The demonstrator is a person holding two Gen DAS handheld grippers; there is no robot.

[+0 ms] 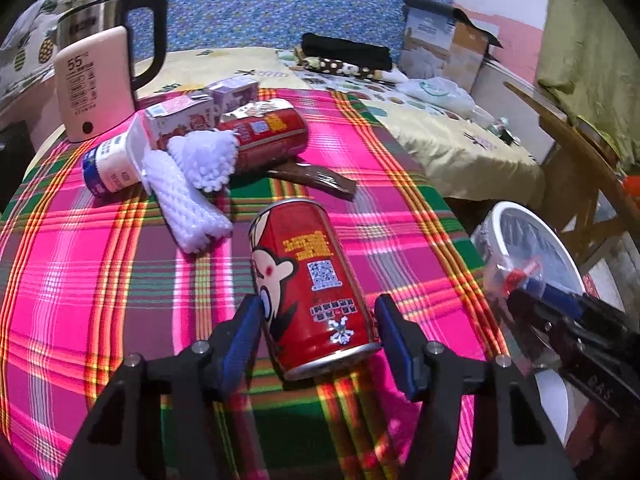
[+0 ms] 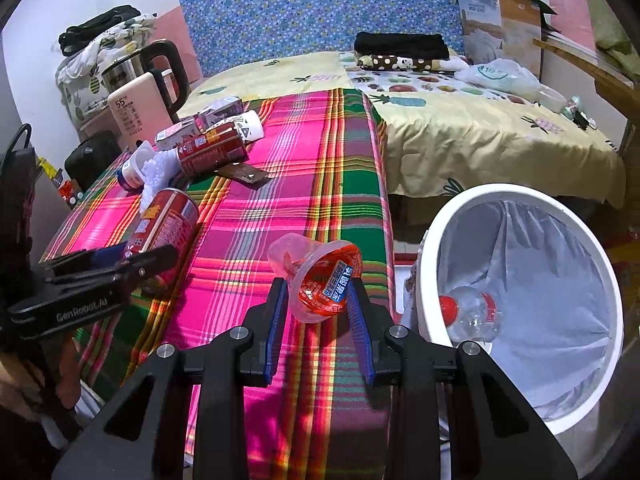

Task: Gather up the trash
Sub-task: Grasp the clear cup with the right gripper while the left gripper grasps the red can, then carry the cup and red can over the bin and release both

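A red can (image 1: 310,284) lies on the plaid tablecloth (image 1: 100,280) between the fingers of my left gripper (image 1: 320,322). The left pad touches it; a small gap shows at the right pad. In the right wrist view this can (image 2: 164,232) lies beside the left gripper (image 2: 132,260). My right gripper (image 2: 320,296) is shut on a clear plastic cup with a red label (image 2: 320,280), held above the table near the white bin (image 2: 432,248). The bin holds a plastic bottle (image 2: 468,312).
At the table's far left lie a second red can (image 1: 268,136), white foam netting (image 1: 192,192), a small white-blue tub (image 1: 112,164), cartons (image 1: 180,120) and a brown wrapper (image 1: 316,180). A kettle (image 1: 100,76) stands behind them. A bed (image 2: 480,136) lies beyond.
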